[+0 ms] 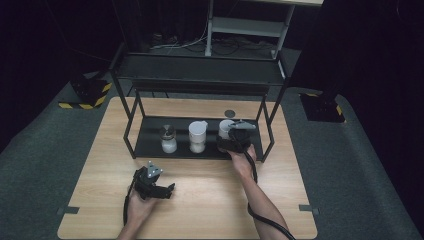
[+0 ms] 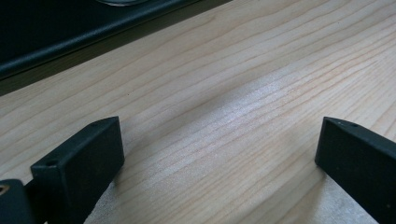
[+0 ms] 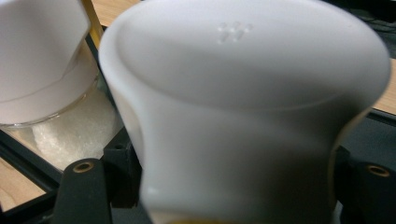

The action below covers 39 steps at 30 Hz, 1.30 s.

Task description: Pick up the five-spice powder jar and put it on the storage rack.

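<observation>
The wooden table (image 1: 200,200) fills mid-frame; the black rack (image 1: 150,145) stands at its centre. On the rack's lower shelf, right gripper (image 1: 235,142) clamps the white shaker (image 1: 226,128), beside a white-lidded jar (image 1: 198,136) and dark-capped jar (image 1: 168,139). Left gripper (image 1: 167,190), lower left, jaws apart, empty.

Right tool (image 1: 231,142): black, clamped on a plain white shaker (image 3: 243,107). Beside that tool: a white-lidded jar (image 1: 198,136) of white grains; further from it, a dark-capped jar (image 1: 168,139). Shelf rack (image 1: 150,145): black. Left tool (image 2: 219,163): black, over the worktop (image 1: 210,200): pale wood, streaked grain.
</observation>
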Each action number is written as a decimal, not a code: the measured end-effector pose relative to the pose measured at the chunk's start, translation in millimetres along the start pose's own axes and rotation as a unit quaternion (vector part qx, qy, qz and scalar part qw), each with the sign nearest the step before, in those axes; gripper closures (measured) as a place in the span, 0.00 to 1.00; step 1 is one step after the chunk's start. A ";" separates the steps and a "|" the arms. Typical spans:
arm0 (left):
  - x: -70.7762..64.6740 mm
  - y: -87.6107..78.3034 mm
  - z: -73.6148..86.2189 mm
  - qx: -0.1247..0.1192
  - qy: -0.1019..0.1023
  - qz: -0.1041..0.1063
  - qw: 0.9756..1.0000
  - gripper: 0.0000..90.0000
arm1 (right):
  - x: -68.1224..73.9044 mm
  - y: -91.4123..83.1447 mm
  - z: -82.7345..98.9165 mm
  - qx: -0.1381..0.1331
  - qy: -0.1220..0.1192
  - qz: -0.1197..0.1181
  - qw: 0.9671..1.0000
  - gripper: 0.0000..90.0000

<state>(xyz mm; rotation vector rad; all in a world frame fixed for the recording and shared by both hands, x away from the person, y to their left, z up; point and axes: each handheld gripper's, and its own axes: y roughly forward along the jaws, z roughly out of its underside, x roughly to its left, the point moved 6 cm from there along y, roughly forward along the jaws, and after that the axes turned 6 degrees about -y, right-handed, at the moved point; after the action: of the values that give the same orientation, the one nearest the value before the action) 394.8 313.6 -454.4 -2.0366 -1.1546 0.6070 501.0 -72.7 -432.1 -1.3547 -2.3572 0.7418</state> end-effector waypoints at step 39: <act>-0.1 0.0 0.0 0.000 0.000 0.000 1.000 0.01 | -3.6 0.1 5.9 -0.004 -0.004 -0.011 1.000 0.32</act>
<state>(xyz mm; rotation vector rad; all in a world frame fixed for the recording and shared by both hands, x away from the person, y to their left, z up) 394.7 313.6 -454.4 -2.0364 -1.1548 0.6069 499.8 -77.4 -437.1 -1.3278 -2.3797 0.7341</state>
